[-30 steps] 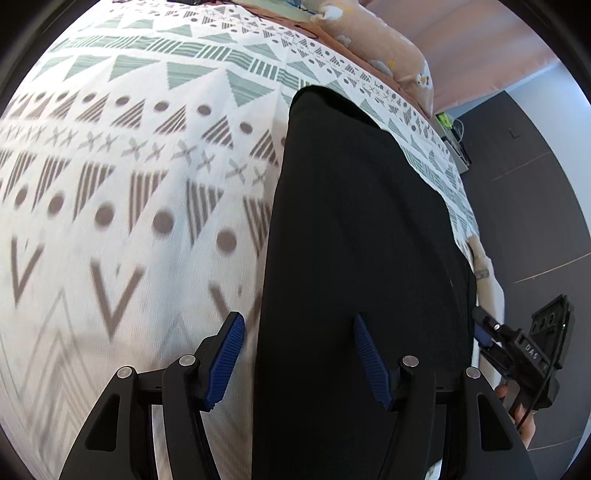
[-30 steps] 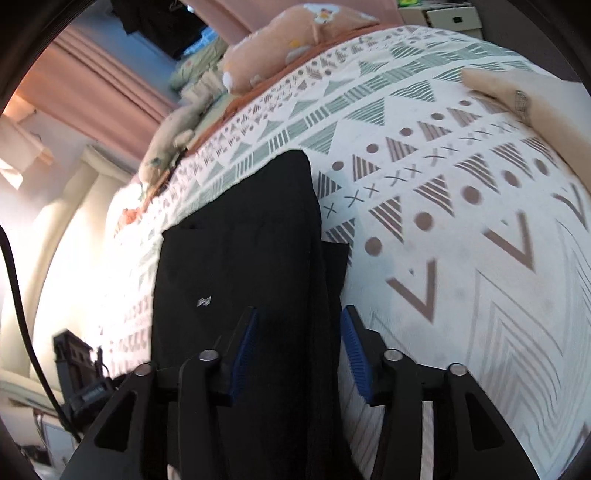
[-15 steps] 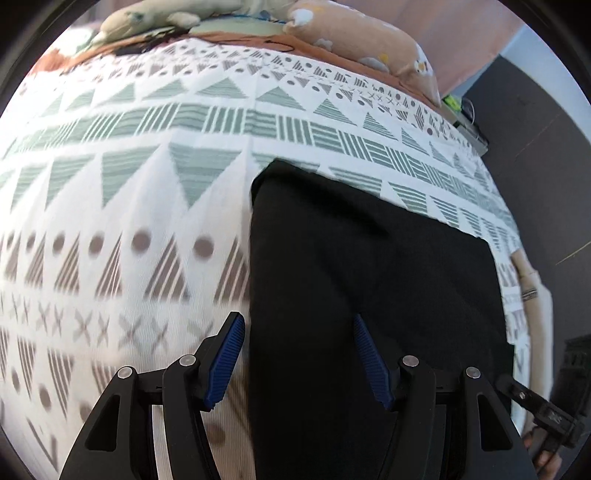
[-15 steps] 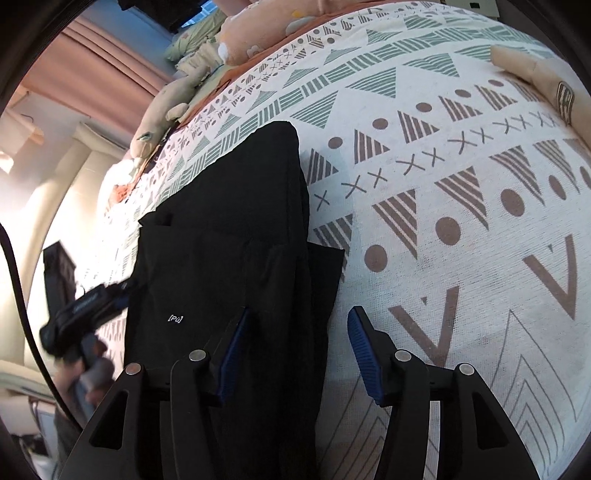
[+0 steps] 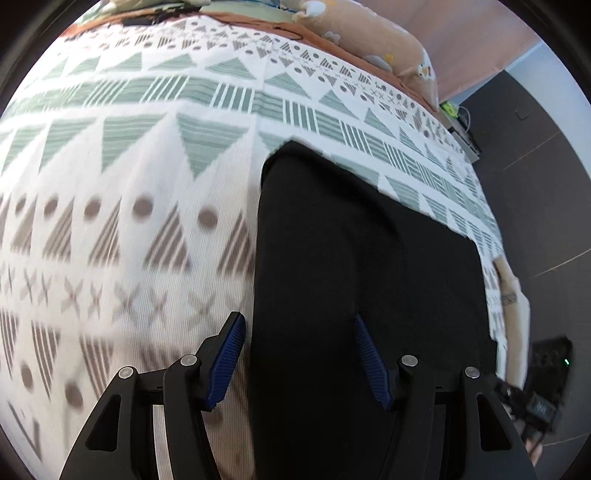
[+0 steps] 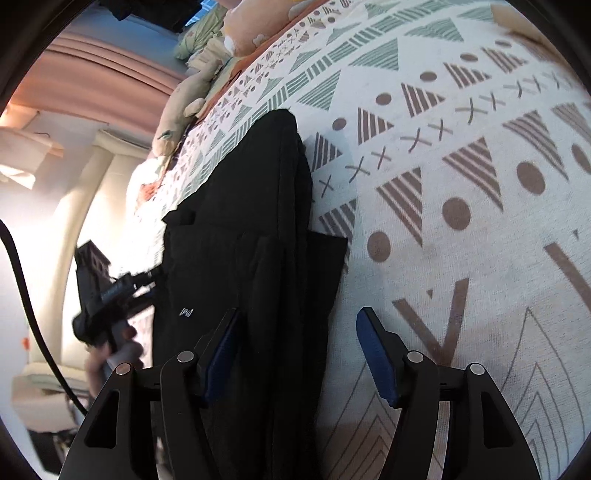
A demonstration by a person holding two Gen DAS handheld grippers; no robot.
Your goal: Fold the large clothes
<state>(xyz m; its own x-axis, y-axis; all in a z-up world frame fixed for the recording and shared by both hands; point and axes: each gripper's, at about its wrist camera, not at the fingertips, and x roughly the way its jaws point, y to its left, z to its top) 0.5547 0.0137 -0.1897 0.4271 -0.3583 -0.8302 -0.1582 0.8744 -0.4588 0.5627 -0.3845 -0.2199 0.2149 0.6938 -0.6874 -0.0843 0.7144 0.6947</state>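
On the bed, a white woven bedspread (image 5: 122, 236) with a ribbed texture and rows of green triangles, brown dots, crosses and chevrons lay under a long black garment of smooth, matte cloth (image 5: 365, 266). The garment lay flat in a folded rectangular shape, its far end rounded at 1 corner. From the right wrist view, layered panels and a small white logo showed on its surface (image 6: 236, 236), and one square flap stuck out onto the bedspread (image 6: 461, 206).

The left tool (image 5: 297, 356) hung released over the garment's left edge, its 2 ribbed blue pads (image 5: 364, 350) apart and pressing nothing. The right tool (image 6: 299, 350) straddled the garment's right edge, its jaws opening, the cloth lying beneath them ungripped.

Tan plush toys (image 5: 369, 33) lay along the bed's far edge, before pink pleated curtains (image 6: 96, 70). A hand (image 6: 122, 350) gripped the left tool's black handle, blurred.
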